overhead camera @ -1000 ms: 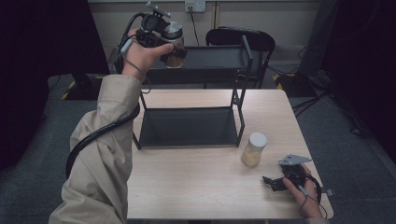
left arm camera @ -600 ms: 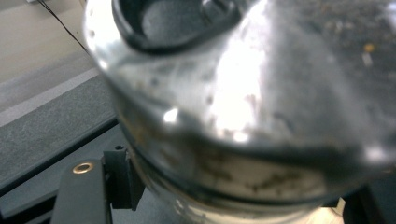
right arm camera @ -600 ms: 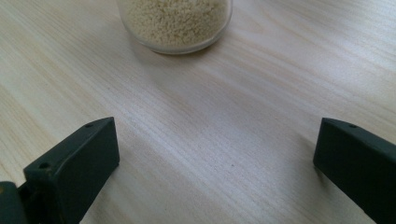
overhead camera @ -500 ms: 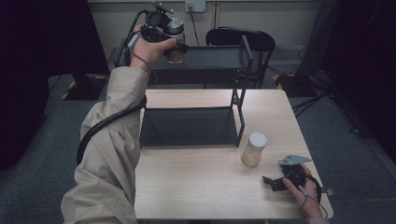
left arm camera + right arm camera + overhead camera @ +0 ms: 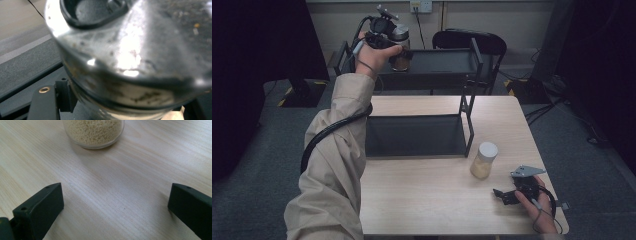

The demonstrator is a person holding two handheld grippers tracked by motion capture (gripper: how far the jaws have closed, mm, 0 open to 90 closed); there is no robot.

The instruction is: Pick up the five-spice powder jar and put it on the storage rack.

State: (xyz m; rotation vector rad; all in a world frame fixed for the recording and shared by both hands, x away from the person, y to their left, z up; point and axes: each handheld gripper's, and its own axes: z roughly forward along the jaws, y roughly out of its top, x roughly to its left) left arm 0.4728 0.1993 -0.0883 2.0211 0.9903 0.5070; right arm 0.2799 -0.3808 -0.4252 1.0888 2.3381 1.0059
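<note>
Fingers of the left gripper (image 5: 398,49) clench one jar (image 5: 400,47); right gripper (image 5: 503,196) fingers spread, second jar (image 5: 484,160) nearby.

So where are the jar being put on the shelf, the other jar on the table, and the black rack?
Jar with silver lid (image 5: 400,47), high view, on its glass body at the left gripper.
Jar with white lid (image 5: 485,160), high view, on its grain-filled body.
Black rack (image 5: 437,61), high view, on its bare top shelf.

Glass jar (image 5: 401,47) with a metal lid: upright, brownish contents, located at upper centre-left of the high view, at the left end of the rack's top shelf (image 5: 442,62). In the left gripper view, the lid (image 5: 140,45) fills the frame, close and blurred.
</note>
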